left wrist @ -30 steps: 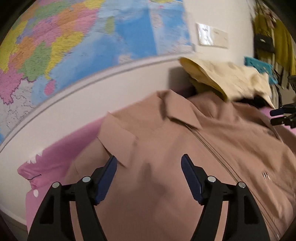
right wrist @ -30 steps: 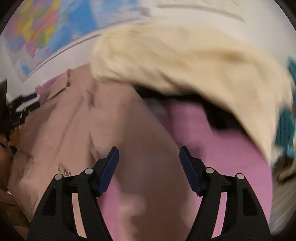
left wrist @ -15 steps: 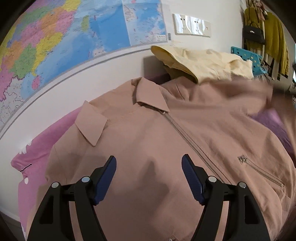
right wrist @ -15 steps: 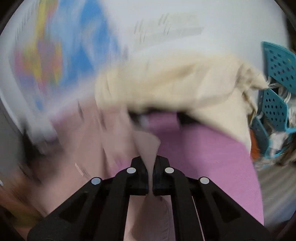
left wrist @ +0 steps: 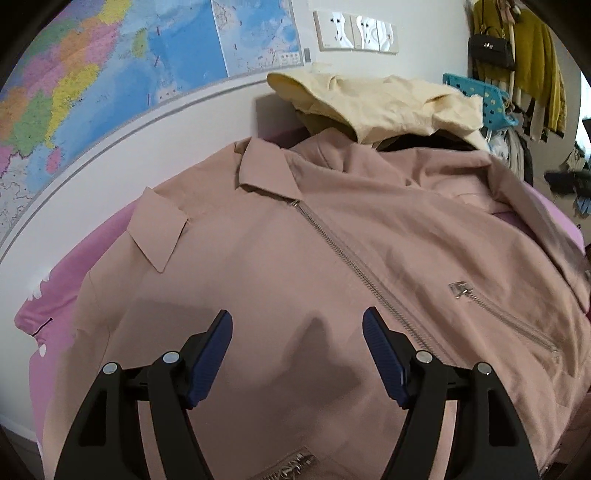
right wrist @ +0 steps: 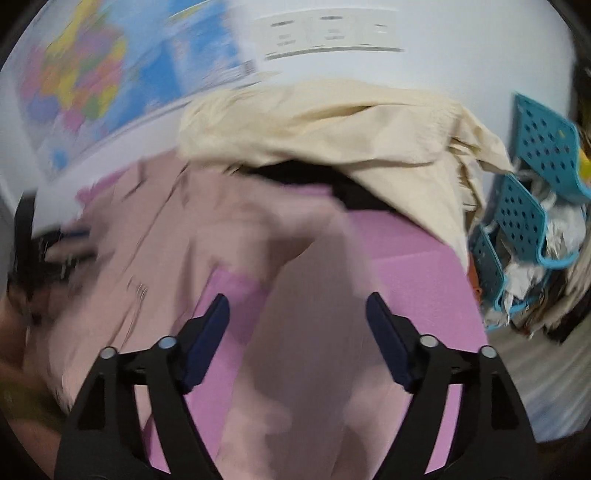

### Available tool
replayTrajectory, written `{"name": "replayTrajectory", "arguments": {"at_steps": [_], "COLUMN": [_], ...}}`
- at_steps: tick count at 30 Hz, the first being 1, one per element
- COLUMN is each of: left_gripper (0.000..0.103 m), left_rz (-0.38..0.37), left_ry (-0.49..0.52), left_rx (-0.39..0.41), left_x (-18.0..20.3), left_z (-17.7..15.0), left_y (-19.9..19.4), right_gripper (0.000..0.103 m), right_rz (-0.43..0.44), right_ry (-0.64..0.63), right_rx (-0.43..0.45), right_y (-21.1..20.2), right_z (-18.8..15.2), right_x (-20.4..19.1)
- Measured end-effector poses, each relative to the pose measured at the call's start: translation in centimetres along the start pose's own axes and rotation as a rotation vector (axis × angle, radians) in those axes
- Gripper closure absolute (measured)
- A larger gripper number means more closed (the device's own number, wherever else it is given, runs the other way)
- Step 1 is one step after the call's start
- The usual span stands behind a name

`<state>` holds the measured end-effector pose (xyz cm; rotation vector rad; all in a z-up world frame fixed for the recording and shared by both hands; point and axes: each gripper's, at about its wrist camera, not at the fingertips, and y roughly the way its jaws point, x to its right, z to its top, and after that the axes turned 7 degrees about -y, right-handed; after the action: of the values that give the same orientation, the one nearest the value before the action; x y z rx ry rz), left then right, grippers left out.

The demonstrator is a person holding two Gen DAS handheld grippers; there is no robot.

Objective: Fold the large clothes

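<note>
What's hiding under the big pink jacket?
A pink sheet peeks out around the pink jacket, so the jacket lies on it. Behind its collar a yellow garment sits on something dark. Whatever else lies beneath the jacket is covered.

Dusty-pink jacket point(left wrist: 280, 266), pink sheet point(left wrist: 62, 295)

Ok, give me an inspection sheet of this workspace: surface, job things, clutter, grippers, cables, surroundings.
Surface: pink sheet, mostly covered.
Job's things: pink jacket spread front up, zip closed; its sleeve lies on the sheet.
Clutter: cream garment heaped behind the jacket.
Grippers: left gripper open above the jacket; right gripper open above the sleeve.
Cables: nothing seen.
Surroundings: wall map, wall sockets, teal basket, hanging clothes.
</note>
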<state>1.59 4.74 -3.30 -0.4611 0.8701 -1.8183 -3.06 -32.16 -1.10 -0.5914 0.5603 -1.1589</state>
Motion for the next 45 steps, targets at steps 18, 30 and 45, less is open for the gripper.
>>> {"name": "replayTrajectory", "arguments": {"at_steps": [18, 30, 45], "left_gripper": [0.033, 0.033, 0.022], "left_rz": [-0.097, -0.225, -0.181], "left_ry": [-0.082, -0.273, -0.23], "left_rx": [0.056, 0.243, 0.042], "left_x": [-0.5, -8.3, -9.3], "left_z": [-0.6, -0.4, -2.9], "left_y": [-2.8, -10.4, -5.3], "right_gripper": [0.101, 0.1, 0.068], "right_rz": [0.195, 0.695, 0.697], "right_ry": [0.022, -0.2, -0.077], "right_rx": [0.123, 0.22, -0.074], "right_y": [-5.2, -1.9, 15.9], "right_z": [4.0, 17.4, 19.0], "right_x": [-1.6, -17.3, -24.4]}}
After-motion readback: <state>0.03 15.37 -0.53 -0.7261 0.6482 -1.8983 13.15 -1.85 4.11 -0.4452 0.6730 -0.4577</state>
